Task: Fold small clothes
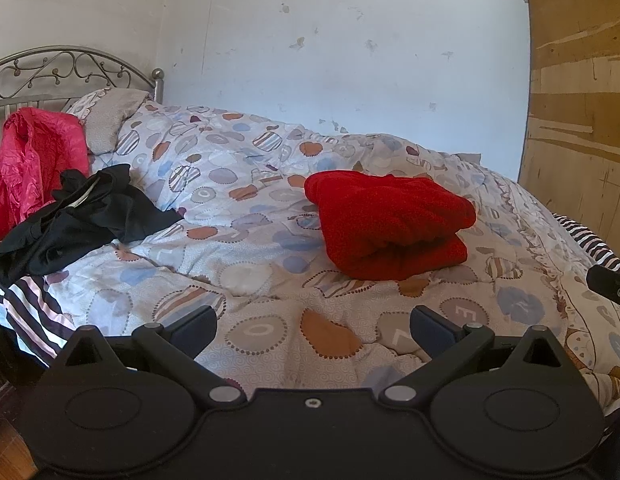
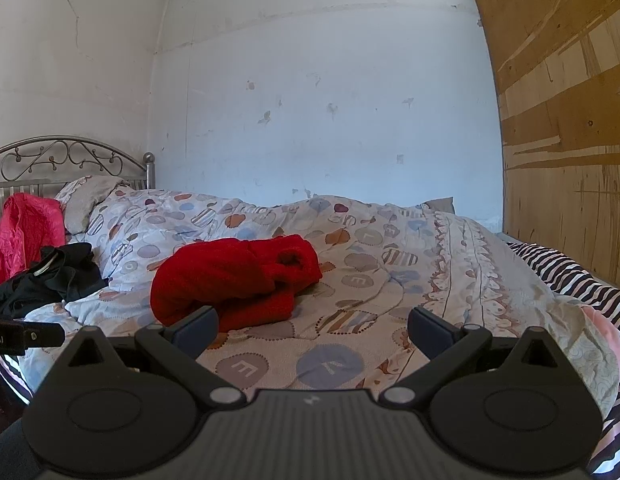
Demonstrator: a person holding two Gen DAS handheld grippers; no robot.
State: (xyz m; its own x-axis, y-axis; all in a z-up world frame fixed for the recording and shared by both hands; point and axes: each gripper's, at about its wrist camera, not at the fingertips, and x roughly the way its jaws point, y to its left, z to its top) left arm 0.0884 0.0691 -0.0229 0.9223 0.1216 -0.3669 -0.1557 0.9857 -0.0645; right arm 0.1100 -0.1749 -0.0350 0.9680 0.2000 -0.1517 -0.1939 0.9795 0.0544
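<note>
Lying folded into a thick bundle on the patterned quilt (image 1: 269,240), the red garment (image 1: 390,224) sits at about one o'clock from the left gripper (image 1: 314,326), well ahead of its fingertips; in the right wrist view the same red garment (image 2: 233,280) lies at about eleven o'clock from the right gripper (image 2: 314,328), just beyond its left finger (image 2: 195,326). Both grippers hang over the quilt with their jaws spread wide and nothing between them. At nine to ten o'clock in the left wrist view a crumpled black garment (image 1: 81,220) lies loose on the bed, with a pink garment (image 1: 33,168) behind it against the metal headboard (image 1: 65,68) and a pillow (image 1: 109,116) beside that. The quilt's round patches carry single letters: "O", "Z" and "E" read near the left gripper, "E" twice near the right. A striped sheet (image 2: 570,272) shows at the quilt's edge at three o'clock, below a wooden panel (image 2: 562,120).
</note>
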